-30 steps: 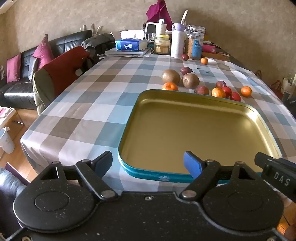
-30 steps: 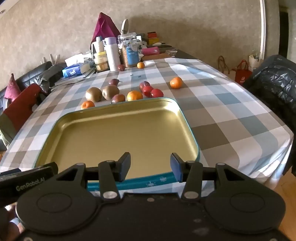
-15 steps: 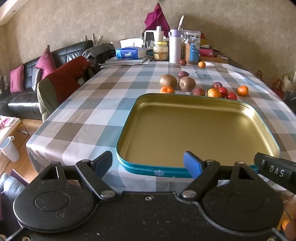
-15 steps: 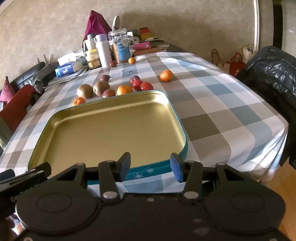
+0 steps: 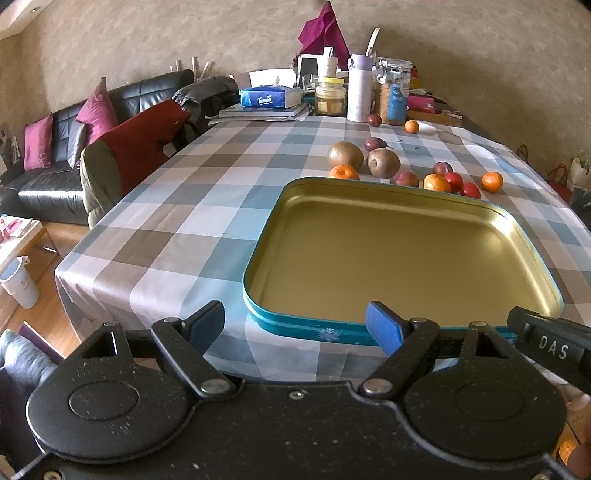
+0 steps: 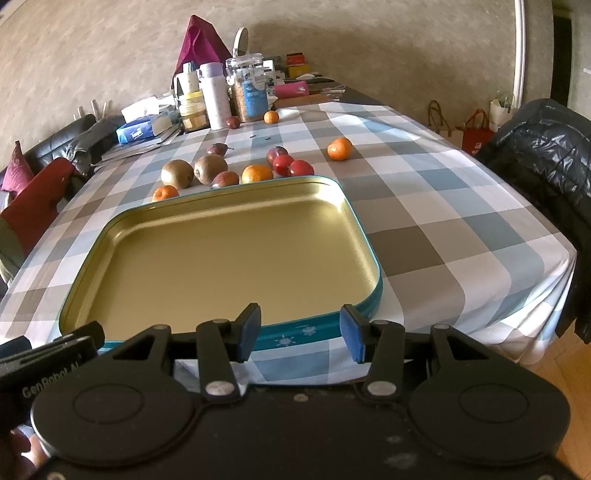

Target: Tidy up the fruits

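A checked cloth (image 5: 207, 192) is spread over the counter. At its far end, toward twelve o'clock, a blue tissue box (image 5: 269, 97) is laid on a stack of books (image 5: 264, 110), with a yellow-lidded jar (image 5: 330, 98), a white bottle (image 5: 360, 88) and a glass jar (image 5: 393, 94) ranged beside it. A magenta cloth (image 5: 325, 31) is seen behind them. At nine o'clock a black sofa (image 5: 48, 173) with pink cushions (image 5: 98, 112) is placed. At three o'clock in the right wrist view, a black padded jacket (image 6: 546, 162) is draped, with red bags (image 6: 476, 131) on the floor beyond.
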A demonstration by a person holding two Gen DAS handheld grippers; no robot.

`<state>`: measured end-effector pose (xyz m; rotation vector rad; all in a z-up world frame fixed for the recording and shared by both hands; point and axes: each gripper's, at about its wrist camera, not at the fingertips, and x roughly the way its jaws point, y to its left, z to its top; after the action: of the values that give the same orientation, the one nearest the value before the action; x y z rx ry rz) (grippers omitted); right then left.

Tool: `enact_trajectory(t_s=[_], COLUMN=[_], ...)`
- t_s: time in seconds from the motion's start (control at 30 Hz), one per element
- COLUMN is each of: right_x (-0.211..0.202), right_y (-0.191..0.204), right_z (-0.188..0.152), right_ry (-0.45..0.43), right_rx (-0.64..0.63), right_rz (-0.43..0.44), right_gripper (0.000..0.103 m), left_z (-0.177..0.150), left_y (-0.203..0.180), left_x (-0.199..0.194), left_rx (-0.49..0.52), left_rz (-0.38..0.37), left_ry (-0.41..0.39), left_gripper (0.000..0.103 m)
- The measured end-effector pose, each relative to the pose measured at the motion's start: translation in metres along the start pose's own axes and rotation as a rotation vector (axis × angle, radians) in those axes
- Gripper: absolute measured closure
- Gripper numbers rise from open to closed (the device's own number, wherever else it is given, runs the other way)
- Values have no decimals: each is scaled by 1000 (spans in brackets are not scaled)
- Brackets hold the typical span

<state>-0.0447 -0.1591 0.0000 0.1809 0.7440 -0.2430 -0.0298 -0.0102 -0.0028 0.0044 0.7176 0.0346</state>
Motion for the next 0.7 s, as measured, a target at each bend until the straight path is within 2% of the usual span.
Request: enact_trajectory(t_s=[0.7], right_x=[4], right_y=[3], right_z=[-1], right_ry=[22], right_rx=[-24], right_rz=[-9], right_gripper=[54], left_z=[-2], left_y=[-1], left_x=[2], left_rx=[-3], left_rz=[-1], left_ry=[12], left_gripper=[19])
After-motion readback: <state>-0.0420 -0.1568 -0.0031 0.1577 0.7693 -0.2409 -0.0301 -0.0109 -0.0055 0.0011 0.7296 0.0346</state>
